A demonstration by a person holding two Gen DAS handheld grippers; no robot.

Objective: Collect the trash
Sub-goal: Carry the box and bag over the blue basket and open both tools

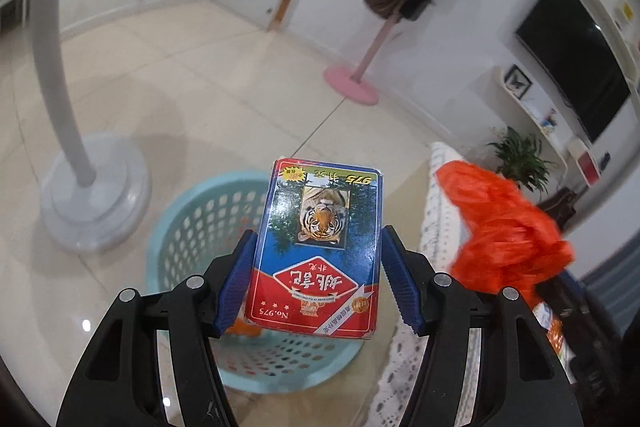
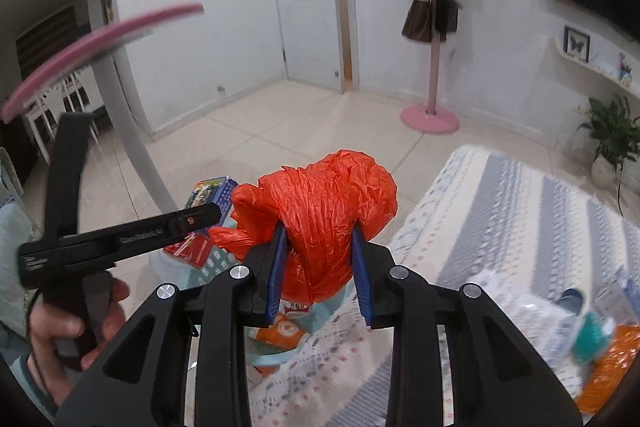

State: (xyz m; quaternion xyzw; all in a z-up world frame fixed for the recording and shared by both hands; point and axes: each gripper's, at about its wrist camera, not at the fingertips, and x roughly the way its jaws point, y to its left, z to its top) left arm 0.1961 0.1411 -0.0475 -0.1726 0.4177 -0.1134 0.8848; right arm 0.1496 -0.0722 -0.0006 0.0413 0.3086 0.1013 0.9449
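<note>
My left gripper [image 1: 318,275] is shut on a playing-card box [image 1: 320,247] with a tiger picture, held above a light blue perforated basket [image 1: 192,223] on the floor. My right gripper [image 2: 320,267] is shut on a crumpled orange plastic bag [image 2: 320,203], held just right of the basket; the bag also shows in the left wrist view [image 1: 504,231]. In the right wrist view the left gripper's body [image 2: 120,239] and the card box [image 2: 208,193] sit to the left, with the basket [image 2: 216,263] partly hidden below. Orange packets [image 2: 280,333] lie inside it.
A white lamp base [image 1: 96,191] stands left of the basket. A pink coat stand [image 1: 352,87] is further back. A patterned cloth-covered table [image 2: 500,227] to the right carries packets [image 2: 608,367]. A potted plant [image 2: 612,143] and a TV [image 1: 576,59] are at the right.
</note>
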